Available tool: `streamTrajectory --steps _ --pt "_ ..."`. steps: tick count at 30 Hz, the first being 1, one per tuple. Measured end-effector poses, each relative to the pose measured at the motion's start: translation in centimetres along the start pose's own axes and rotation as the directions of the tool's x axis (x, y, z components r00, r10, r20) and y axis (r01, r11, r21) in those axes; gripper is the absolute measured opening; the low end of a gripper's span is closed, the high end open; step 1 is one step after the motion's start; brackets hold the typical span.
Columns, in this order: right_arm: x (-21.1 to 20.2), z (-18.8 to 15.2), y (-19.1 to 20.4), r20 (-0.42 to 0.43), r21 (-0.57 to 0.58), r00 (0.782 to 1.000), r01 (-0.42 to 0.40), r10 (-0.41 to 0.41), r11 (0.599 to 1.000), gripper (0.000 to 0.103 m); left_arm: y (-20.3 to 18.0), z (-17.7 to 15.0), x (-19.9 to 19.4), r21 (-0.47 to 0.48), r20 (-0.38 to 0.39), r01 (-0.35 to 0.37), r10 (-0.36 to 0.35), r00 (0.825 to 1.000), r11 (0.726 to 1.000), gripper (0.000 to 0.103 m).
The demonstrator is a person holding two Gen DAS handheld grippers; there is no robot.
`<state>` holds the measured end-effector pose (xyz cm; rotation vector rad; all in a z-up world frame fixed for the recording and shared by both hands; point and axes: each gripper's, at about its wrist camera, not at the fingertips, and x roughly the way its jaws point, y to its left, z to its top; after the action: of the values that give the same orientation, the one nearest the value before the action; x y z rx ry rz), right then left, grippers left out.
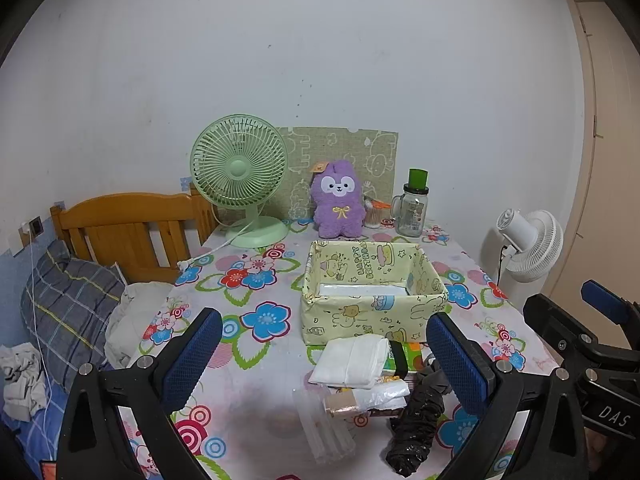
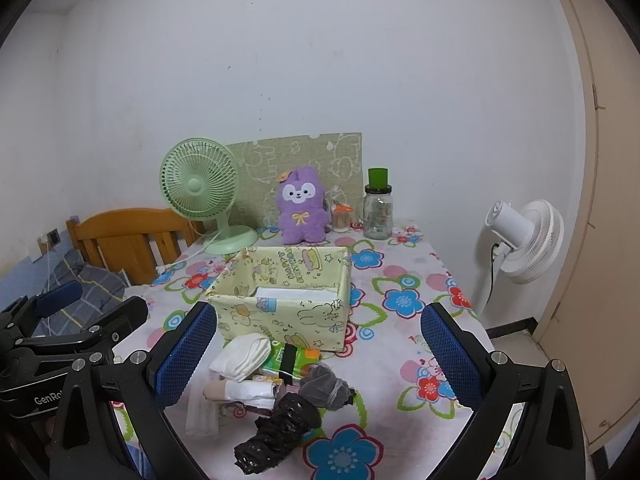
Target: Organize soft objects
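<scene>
The sorting looks barely begun. On the worktop (image 1: pixel 256 280) with its flowered cloth, the pale yellow cartoon-print fabric box (image 1: pixel 372 300) stands at the middle, holding only something flat and white at its bottom as far as can be seen. The soft things lie in a heap just in front of it, toward the near edge: a folded white cloth (image 1: pixel 352 362), a crumpled black lacy fabric roll (image 1: pixel 416 428), a grey bunched cloth (image 2: pixel 326 384) and small packets. The left gripper (image 1: pixel 324 360) and right gripper (image 2: pixel 320 360) both hover over the heap, jaws spread wide, holding nothing. Everything remains to be put away.
</scene>
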<state>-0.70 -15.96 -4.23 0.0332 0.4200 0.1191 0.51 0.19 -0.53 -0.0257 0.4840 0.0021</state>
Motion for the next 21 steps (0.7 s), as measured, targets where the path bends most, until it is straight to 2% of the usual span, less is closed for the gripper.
streamTrajectory --steps 21 --pt "-0.06 0.53 0.08 0.001 -0.011 1.000 0.020 -0.020 1.000 0.103 -0.18 -0.29 0.42 0.012 -0.001 -0.001 0.001 1.000 1.000 0.103"
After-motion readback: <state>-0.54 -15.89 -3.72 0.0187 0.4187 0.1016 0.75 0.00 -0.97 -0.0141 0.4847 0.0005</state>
